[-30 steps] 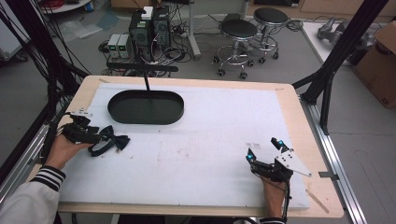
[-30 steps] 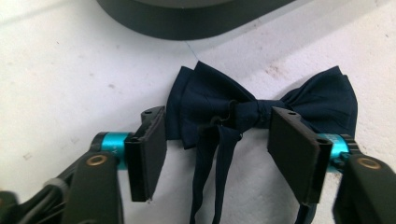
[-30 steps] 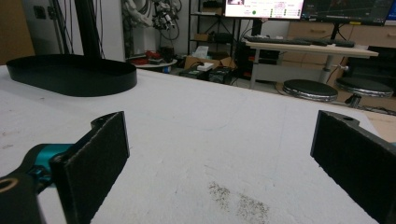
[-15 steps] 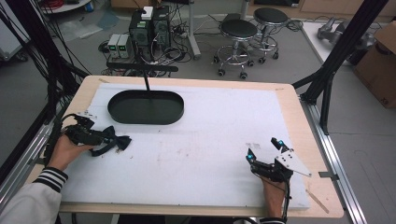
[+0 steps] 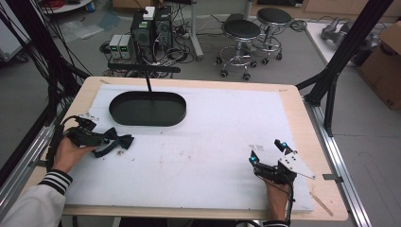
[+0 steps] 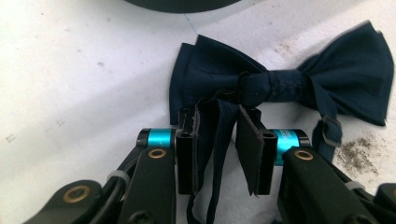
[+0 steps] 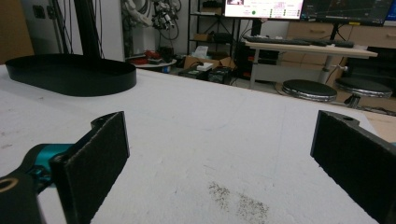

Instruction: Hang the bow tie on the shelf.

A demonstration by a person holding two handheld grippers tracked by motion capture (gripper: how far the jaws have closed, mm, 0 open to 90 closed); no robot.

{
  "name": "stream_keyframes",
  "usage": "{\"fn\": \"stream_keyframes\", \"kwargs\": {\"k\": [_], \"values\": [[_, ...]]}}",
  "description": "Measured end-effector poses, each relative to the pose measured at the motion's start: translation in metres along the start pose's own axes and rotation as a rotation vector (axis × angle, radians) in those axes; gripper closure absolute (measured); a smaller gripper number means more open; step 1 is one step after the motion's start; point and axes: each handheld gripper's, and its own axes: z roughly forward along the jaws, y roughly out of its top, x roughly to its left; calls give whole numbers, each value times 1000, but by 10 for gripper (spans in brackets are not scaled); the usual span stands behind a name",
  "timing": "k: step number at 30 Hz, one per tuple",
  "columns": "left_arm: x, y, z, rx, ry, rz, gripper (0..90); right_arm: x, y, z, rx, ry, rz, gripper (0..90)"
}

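Left gripper (image 6: 219,140) on the navy bow tie (image 6: 280,84)
My left jaws have just been closing around its strap (image 6: 219,121); my right gripper (image 7: 219,154) is released

1. Left hand (image 5: 71,150): rests low at the left edge of the table, forearm in a white sleeve with a black-and-white striped cuff entering from the lower left corner.
2. Left gripper (image 6: 217,135): black two-jaw tool with teal collars, lying nearly level and pointing rightward. Its jaws have just been closing, with a dark strap between them; a narrow gap remains.
3. Right hand (image 5: 276,198): set near the front edge on the right.
4. Right gripper (image 5: 267,152): black, topped by a grey three-cornered plate, jaws spread wide apart.
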Motion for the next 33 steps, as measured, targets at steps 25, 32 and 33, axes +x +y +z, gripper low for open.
{"fn": "stream_keyframes", "kwargs": {"k": [25, 32, 33], "values": [[-3, -1, -16, -158, 19, 10, 881, 0, 0, 0, -1, -3, -4, 34], [-5, -1, -23, -242, 9, 31, 881, 0, 0, 0, -2, -4, -3, 34], [-5, -1, -23, -242, 9, 31, 881, 0, 0, 0, 0, -3, -2, 34]]}}
